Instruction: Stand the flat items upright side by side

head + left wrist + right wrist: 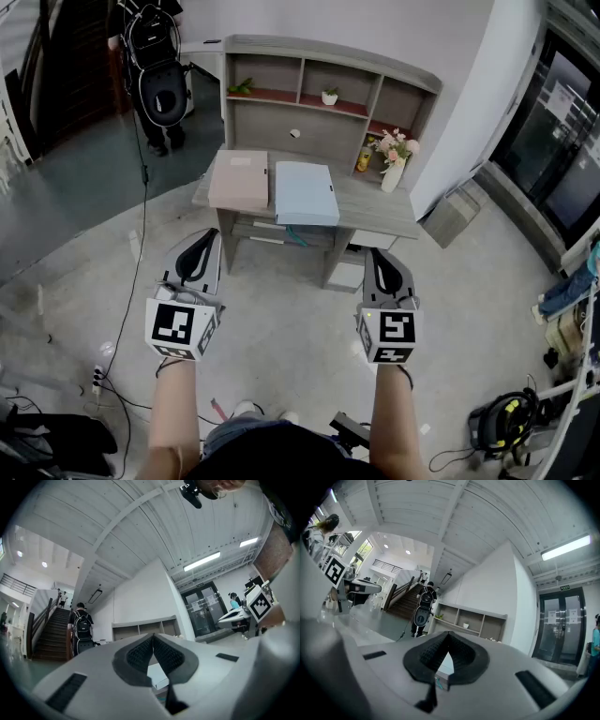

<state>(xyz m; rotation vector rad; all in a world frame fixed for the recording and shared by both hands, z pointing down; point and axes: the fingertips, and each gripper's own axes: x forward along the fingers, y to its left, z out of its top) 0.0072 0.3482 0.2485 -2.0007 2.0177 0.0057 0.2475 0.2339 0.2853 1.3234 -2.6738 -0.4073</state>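
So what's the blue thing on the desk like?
The blue folder is pale, plain and rectangular, thick like a box file. It lies flat on the grey desk, near its front edge, right of the pink folder, with a thin gap between. Nothing else touches it.

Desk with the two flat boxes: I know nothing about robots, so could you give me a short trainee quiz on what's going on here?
1. True or false: the pink box and the blue box stand upright on the desk.
2. Where is the vase of flowers? A) at the desk's right end; B) on top of the pink box; C) on the floor.
3. Fill in: the jaws of the left gripper and the right gripper are both ____.

Key:
1. False. Both boxes lie flat, side by side.
2. A.
3. Shut, with nothing held, and short of the desk.
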